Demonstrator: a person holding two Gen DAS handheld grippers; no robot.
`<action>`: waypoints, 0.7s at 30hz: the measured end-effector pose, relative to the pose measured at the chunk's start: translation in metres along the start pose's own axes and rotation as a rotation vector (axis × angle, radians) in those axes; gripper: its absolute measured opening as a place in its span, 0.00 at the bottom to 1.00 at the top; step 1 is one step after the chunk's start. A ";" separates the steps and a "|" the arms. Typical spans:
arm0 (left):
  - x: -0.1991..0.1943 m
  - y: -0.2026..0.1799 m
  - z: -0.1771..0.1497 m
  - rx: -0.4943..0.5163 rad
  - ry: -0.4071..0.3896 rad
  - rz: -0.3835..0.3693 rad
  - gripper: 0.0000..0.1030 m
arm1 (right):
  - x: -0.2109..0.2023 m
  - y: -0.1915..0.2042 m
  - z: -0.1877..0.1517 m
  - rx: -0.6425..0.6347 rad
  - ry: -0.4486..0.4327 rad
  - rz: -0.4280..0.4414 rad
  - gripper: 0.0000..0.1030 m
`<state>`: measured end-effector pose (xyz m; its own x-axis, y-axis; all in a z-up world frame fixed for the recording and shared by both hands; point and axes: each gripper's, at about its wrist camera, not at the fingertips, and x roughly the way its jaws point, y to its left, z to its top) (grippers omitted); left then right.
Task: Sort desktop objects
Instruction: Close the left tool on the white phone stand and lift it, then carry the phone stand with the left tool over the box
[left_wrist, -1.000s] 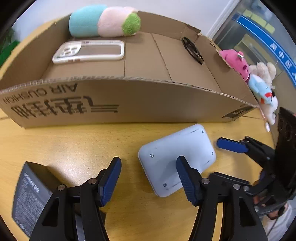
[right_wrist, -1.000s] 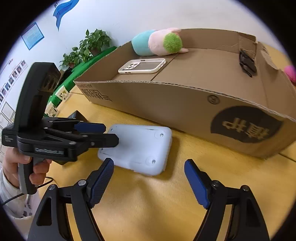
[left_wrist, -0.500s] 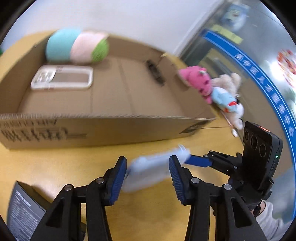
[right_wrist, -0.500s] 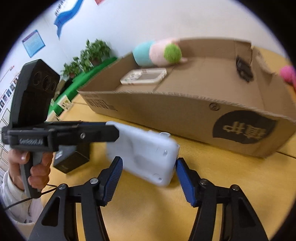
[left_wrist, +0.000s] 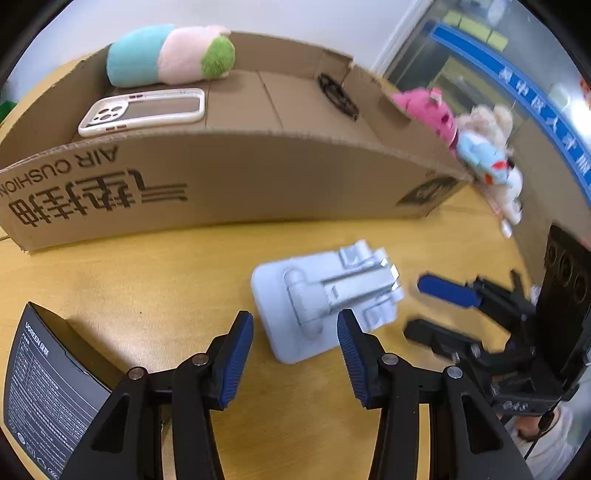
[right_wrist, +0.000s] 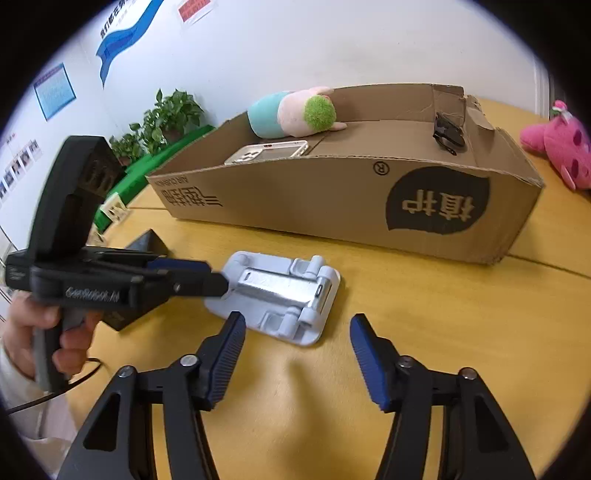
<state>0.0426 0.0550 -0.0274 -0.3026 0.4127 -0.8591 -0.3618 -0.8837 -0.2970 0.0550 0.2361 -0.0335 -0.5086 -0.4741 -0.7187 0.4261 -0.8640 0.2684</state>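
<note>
This looks like an office or institutional workroom. A pale wooden table (right_wrist: 443, 332) stands against a plain white wall (right_wrist: 332, 48) hung with printed notice posters (right_wrist: 55, 88) and a blue banner graphic (right_wrist: 122, 40). Potted green plants (right_wrist: 166, 118) line the wall. On the other side, a glazed partition (left_wrist: 480, 66) carries a blue strip with white Chinese lettering (left_wrist: 535, 107).
</note>
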 end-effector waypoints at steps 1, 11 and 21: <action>0.002 -0.001 -0.001 0.016 0.010 0.020 0.44 | 0.006 0.002 0.001 -0.007 0.010 -0.009 0.44; 0.006 -0.002 -0.008 0.019 -0.026 0.031 0.32 | 0.020 0.012 -0.006 0.008 0.021 -0.057 0.29; -0.075 -0.039 0.018 0.071 -0.246 0.034 0.31 | -0.049 0.044 0.024 -0.043 -0.189 -0.141 0.28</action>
<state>0.0639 0.0620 0.0563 -0.5180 0.4323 -0.7381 -0.4065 -0.8836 -0.2323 0.0810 0.2173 0.0291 -0.6943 -0.3765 -0.6134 0.3708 -0.9176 0.1434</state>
